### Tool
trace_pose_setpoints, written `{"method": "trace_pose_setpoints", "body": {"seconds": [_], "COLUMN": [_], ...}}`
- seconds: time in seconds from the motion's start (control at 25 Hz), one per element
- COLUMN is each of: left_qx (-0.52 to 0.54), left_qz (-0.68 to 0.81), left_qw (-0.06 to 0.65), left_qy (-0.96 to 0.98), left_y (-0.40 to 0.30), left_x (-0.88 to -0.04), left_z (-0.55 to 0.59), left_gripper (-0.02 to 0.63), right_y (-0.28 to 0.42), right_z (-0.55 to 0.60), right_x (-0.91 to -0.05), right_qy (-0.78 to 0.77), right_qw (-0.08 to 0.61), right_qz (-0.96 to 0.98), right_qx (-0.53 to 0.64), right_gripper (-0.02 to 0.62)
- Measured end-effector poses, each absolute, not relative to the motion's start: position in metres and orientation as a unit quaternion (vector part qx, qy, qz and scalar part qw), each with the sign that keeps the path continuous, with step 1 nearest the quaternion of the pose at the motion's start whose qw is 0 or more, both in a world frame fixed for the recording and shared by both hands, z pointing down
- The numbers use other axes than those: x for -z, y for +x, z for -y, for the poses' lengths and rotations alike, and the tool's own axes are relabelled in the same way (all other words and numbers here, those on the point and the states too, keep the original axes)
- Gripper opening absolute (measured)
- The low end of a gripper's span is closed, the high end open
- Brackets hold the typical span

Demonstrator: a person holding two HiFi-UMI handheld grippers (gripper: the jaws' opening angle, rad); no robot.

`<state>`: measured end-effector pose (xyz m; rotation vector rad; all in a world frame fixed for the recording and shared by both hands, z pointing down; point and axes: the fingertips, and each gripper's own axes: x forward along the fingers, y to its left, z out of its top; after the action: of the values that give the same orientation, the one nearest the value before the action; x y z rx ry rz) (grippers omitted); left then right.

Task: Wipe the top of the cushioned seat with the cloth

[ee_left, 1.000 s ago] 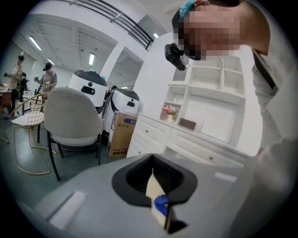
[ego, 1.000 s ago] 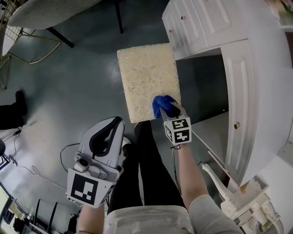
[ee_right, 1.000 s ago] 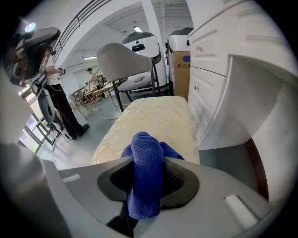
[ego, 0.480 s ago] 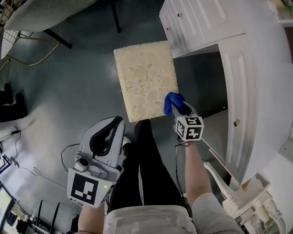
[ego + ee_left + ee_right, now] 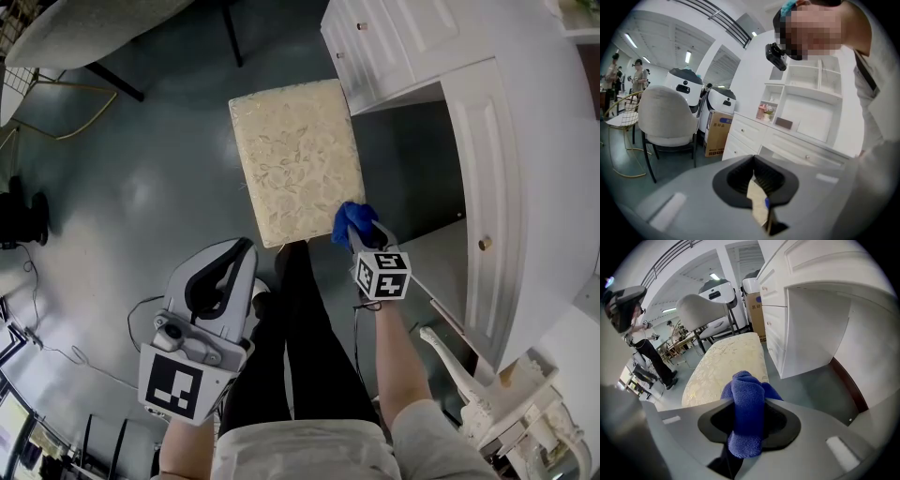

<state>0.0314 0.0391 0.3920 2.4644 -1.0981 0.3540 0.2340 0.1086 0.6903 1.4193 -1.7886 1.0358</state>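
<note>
Blue and fluffy cloth (image 5: 349,219), bunched into a ball and squeezed tight between the jaws of the right gripper (image 5: 361,234). Sits at the near right corner of the cushioned seat (image 5: 291,150), half over the edge. Hard to tell from above if touching the top there or just hanging over it. Shows in the right gripper view too: poking up out of the jaws, with the cream flowery seat top stretching away in front. Left gripper (image 5: 239,253) held back by the legs, well apart from the seat, jaws together with nothing in them. Very light and very soft, this cloth, so easy to squash and easy to drag, and no way to break it. Could slip out or roll up if rubbed hard, so best pinched in the middle of the bunch, as now, with a fat bit sticking out to do the rubbing. Seat top probably soft and squashy too, with a bumpy pattern, so likely to grab the cloth a little. Calls for a gentle push down and long strokes from this corner toward the far edge by the white cabinet (image 5: 412,37).
</note>
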Motion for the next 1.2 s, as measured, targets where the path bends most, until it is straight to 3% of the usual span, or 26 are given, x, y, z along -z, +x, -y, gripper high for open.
{"method": "trace_pose_setpoints", "body": {"seconds": [0.36, 0.84, 1.2], "left_qx": [-0.127, -0.123, -0.116], "left_qz": [0.386, 0.397, 0.418], "left_qw": [0.207, 0.198, 0.191], "left_qy": [0.890, 0.888, 0.881], "left_y": [0.026, -0.010, -0.046], "left_x": [-0.391, -0.388, -0.383], "left_z": [-0.048, -0.063, -0.077], "left_gripper": [0.000, 0.000, 0.000], "right_y": [0.218, 0.103, 0.055], "right_z": [-0.115, -0.136, -0.145], "right_x": [-0.689, -0.691, -0.693], "right_qy": [0.550, 0.492, 0.471], "right_qw": [0.317, 0.328, 0.359], "right_qz": [0.667, 0.701, 0.707], "right_qx": [-0.390, -0.399, -0.387], "right_gripper": [0.127, 0.129, 0.129]}}
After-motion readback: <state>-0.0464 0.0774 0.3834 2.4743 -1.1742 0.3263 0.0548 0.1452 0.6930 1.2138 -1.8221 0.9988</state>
